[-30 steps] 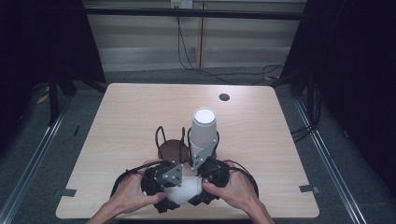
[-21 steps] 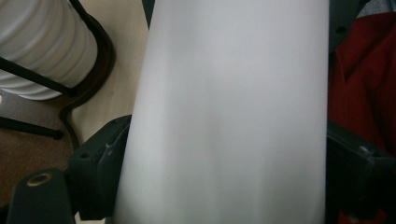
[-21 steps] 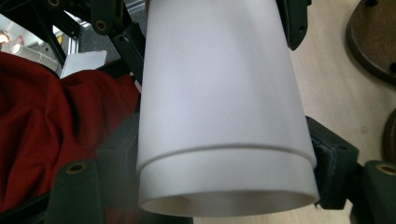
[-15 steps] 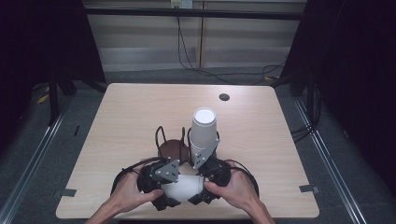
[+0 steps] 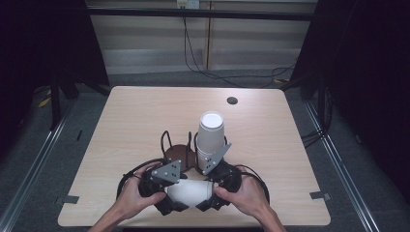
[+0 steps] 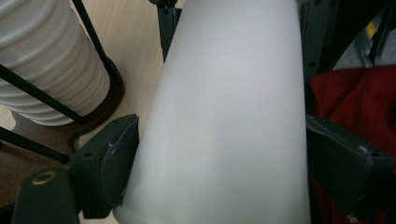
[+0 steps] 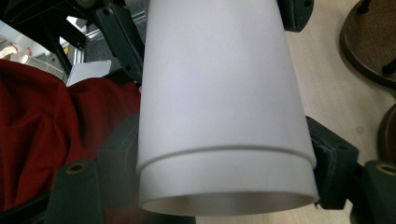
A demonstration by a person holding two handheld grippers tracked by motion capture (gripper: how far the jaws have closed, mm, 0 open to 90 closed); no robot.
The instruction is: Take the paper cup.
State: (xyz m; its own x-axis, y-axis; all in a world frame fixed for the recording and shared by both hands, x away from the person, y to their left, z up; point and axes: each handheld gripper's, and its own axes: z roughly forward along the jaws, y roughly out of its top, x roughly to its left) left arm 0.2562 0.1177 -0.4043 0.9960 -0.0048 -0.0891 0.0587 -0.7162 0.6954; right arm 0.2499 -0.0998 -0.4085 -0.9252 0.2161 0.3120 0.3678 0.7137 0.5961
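High view: we see the left gripper (image 5: 169, 191) and right gripper (image 5: 215, 186) both clamped on nested white paper cups (image 5: 189, 192) lying sideways at the near edge of the wooden surface (image 5: 135, 121). We judge that squeezing could crush them, or a tug could topple the cup stack (image 5: 211, 137) in its wire holder (image 5: 176, 151) just beyond. Dark curtains flank the room.
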